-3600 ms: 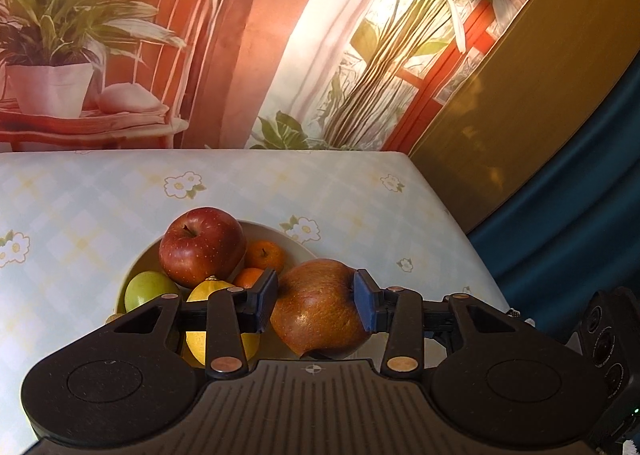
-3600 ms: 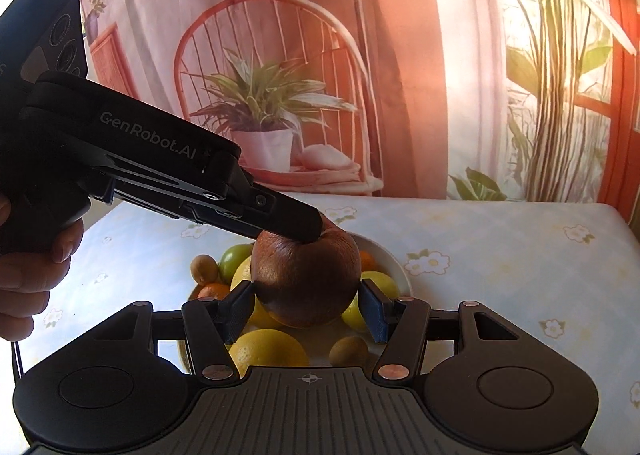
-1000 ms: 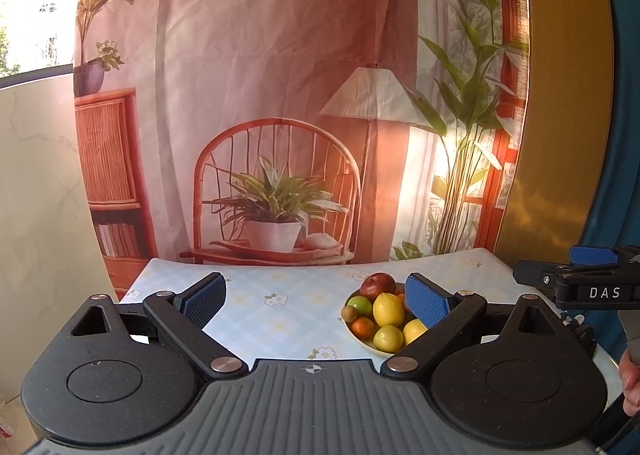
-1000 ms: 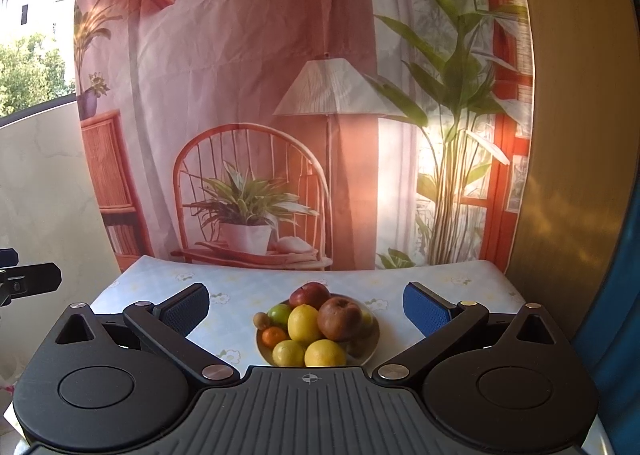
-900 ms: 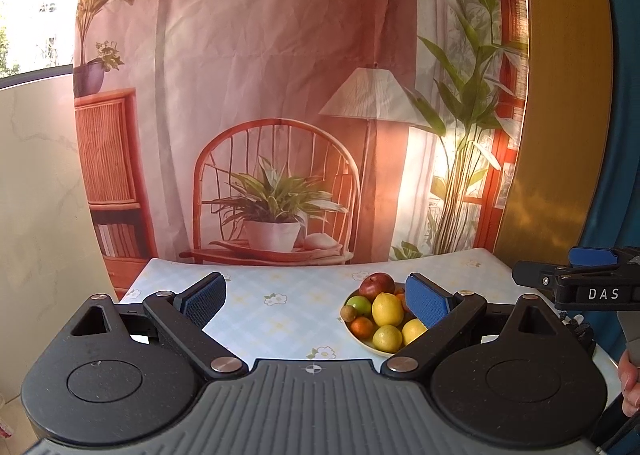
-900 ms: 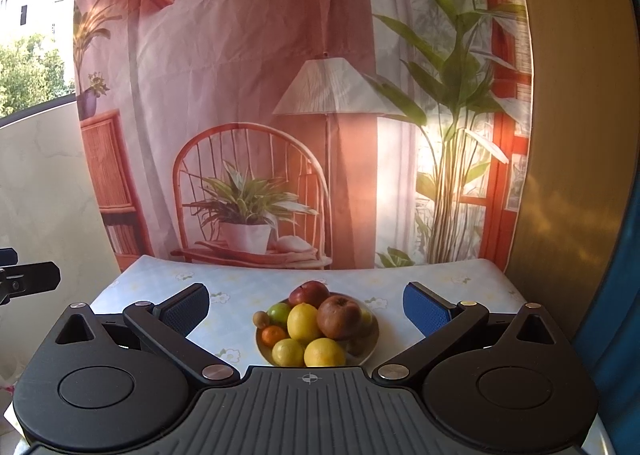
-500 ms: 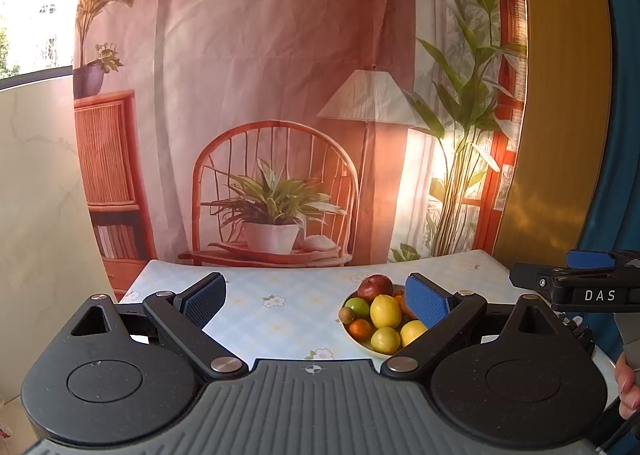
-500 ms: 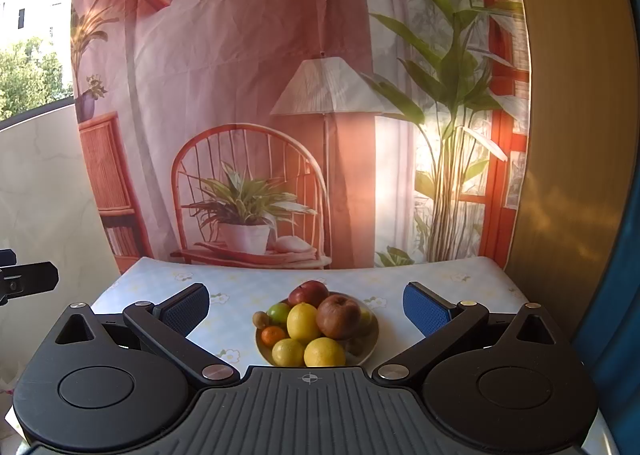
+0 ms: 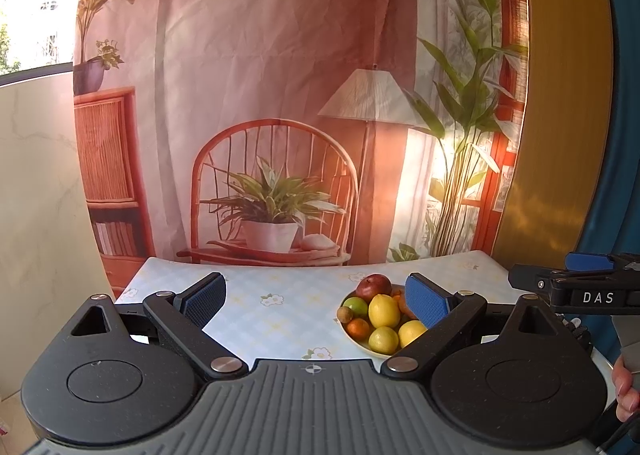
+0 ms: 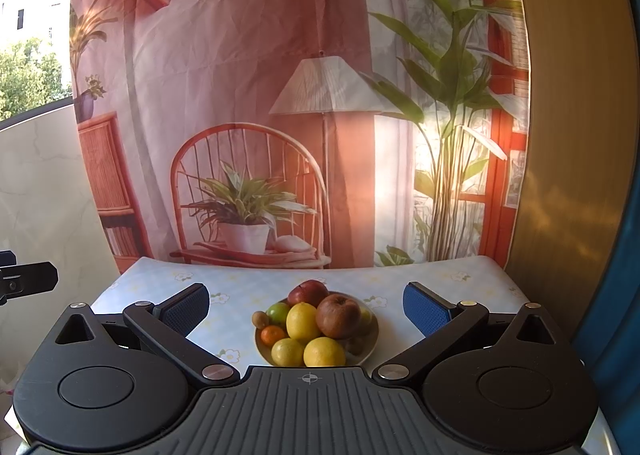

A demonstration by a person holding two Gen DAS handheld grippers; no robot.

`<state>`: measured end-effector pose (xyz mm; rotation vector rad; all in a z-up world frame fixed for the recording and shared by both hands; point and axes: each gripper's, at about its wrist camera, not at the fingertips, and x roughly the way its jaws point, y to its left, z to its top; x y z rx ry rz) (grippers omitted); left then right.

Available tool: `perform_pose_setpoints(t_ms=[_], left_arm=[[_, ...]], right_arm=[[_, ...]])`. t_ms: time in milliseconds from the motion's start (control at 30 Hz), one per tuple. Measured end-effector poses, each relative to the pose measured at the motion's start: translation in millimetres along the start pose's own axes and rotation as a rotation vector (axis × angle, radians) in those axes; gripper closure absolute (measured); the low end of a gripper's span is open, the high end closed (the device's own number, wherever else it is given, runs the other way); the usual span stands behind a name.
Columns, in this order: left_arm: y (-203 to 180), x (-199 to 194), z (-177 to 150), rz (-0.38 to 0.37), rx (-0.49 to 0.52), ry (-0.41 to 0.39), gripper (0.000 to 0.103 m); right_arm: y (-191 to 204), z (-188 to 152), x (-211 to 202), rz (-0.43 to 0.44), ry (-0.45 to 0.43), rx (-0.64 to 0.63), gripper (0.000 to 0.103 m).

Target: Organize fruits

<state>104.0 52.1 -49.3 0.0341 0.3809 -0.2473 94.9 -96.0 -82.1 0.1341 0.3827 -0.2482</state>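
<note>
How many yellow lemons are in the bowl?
3: one lemon in the middle, one front left, one front right. Another yellowish fruit peeks out behind the brown apple.

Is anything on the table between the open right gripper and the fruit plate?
No. In the right wrist view, only bare floral tablecloth lies between the right gripper and the cream fruit plate.

A floral tablecloth [image 10: 248, 287] lies before a printed backdrop [image 10: 248, 95].
</note>
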Motion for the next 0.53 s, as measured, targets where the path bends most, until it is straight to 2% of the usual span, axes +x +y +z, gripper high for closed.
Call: perform_pose_setpoints(t_ms=[533], left_arm=[[-0.7, 4.8, -3.3, 0.002, 0.013, -0.005, 0.005]], right_arm=[[-0.9, -5.3, 8.1, -0.003, 0.012, 0.011, 0.0]])
